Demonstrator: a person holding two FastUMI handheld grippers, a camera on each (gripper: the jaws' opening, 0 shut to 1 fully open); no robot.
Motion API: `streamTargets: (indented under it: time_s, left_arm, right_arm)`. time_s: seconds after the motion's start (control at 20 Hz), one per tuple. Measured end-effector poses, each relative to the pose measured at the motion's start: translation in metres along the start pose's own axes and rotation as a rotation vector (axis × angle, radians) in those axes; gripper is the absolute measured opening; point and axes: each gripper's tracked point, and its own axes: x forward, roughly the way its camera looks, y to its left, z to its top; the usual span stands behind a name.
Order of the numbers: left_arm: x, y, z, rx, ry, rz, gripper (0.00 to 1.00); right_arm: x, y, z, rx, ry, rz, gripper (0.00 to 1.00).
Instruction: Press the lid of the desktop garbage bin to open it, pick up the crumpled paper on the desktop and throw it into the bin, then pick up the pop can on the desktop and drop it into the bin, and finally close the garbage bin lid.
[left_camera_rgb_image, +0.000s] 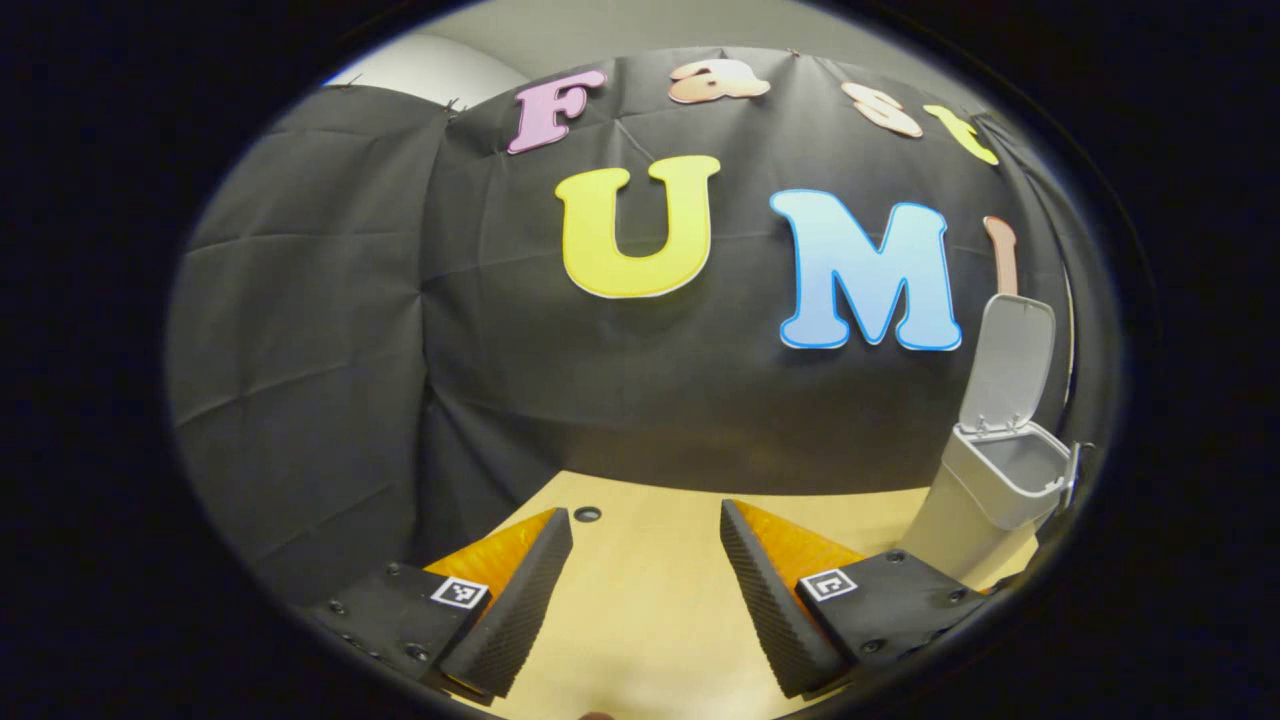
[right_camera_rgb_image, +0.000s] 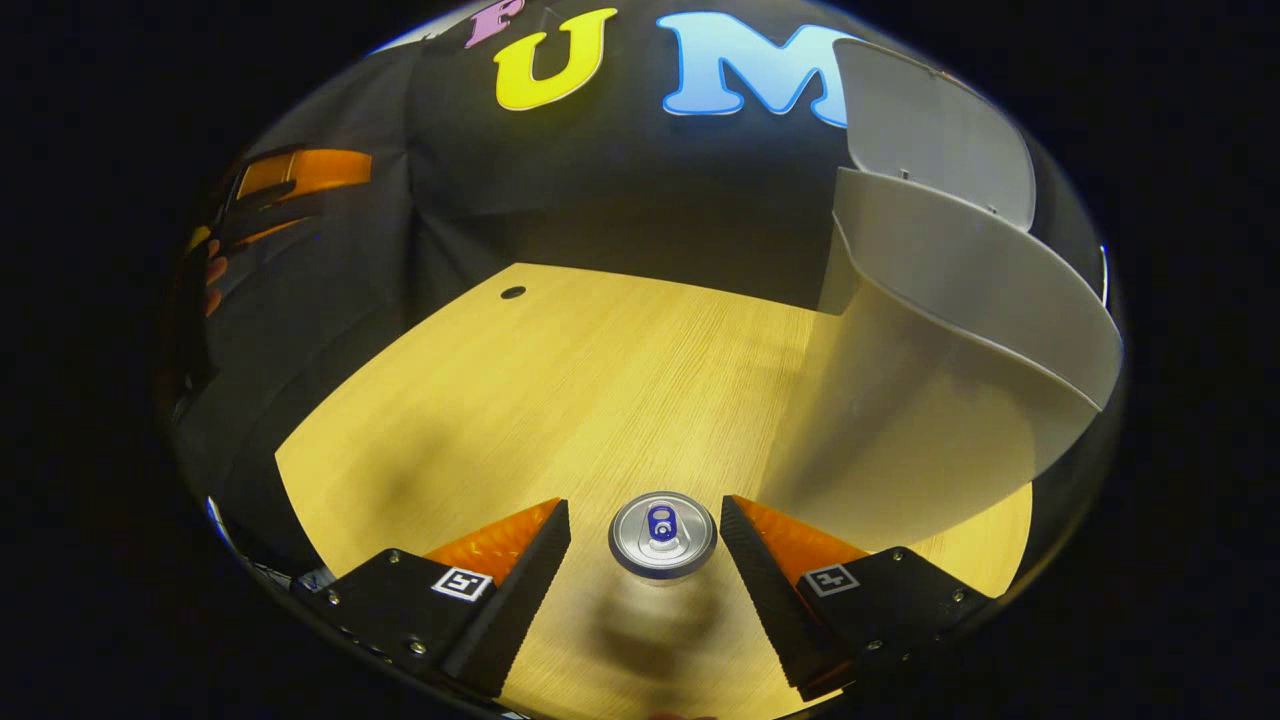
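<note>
Between the spread fingers of our right claw (right_camera_rgb_image: 645, 535), the pop can (right_camera_rgb_image: 662, 533) is standing upright on the table (right_camera_rgb_image: 560, 370), its top facing us and a gap showing on each side, so nothing is pressing on it yet. We are judging it light, thin-walled and smooth, likely to dent or slip under a hard squeeze, so we are planning to close on the round side wall below the rim, across its width. Just to the right, the garbage bin (right_camera_rgb_image: 960, 330) is looming close with its lid (right_camera_rgb_image: 930, 130) standing open. Our left claw (left_camera_rgb_image: 645, 540) is hanging apart and holding nothing above bare table, the bin showing at its far right. We are seeing no crumpled paper on the table.
</note>
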Motion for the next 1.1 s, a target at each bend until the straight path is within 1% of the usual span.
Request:
streamTargets:
  time_s: [0.05, 0.3, 0.35, 0.4, 0.45, 0.5, 0.55, 0.6, 0.65, 0.85, 1.1]
  left_arm:
    - [0.000, 0.002, -0.001, -0.002, 0.002, 0.004, 0.97]
    - [0.001, 0.009, -0.005, -0.011, 0.013, 0.019, 0.98]
    - [0.001, 0.010, -0.006, -0.013, 0.016, 0.023, 0.95]
    - [0.001, 0.010, -0.007, -0.014, 0.018, 0.025, 0.97]
    - [0.001, 0.010, -0.007, -0.017, 0.019, 0.026, 1.00]
    - [0.001, 0.010, -0.008, -0.018, 0.021, 0.027, 1.00]
    - [0.001, 0.009, -0.009, -0.018, 0.023, 0.028, 1.00]
    - [0.001, 0.009, -0.010, -0.017, 0.024, 0.028, 0.95]
    - [0.000, 0.009, -0.011, -0.015, 0.026, 0.028, 0.98]
    - [0.001, 0.006, -0.012, -0.009, 0.030, 0.022, 0.99]
    - [0.003, -0.003, -0.012, -0.002, 0.031, 0.004, 0.99]
  right_arm:
    - [0.002, 0.001, -0.003, -0.006, 0.010, 0.000, 0.97]
    - [0.014, -0.005, -0.014, -0.041, 0.059, -0.014, 0.97]
    - [0.017, -0.007, -0.018, -0.046, 0.072, -0.020, 0.97]
    - [0.020, -0.010, -0.020, -0.053, 0.084, -0.031, 0.97]
    - [0.021, -0.013, -0.024, -0.061, 0.098, -0.040, 0.96]
    - [0.023, -0.013, -0.028, -0.068, 0.107, -0.046, 0.87]
    - [0.023, -0.011, -0.027, -0.072, 0.105, -0.046, 0.86]
    - [0.022, -0.012, -0.026, -0.076, 0.107, -0.048, 0.86]
    - [0.022, -0.013, -0.024, -0.080, 0.102, -0.051, 0.85]
    - [0.013, -0.009, -0.006, -0.075, 0.051, -0.045, 0.85]
    - [-0.005, -0.007, 0.043, -0.063, -0.077, -0.048, 0.85]
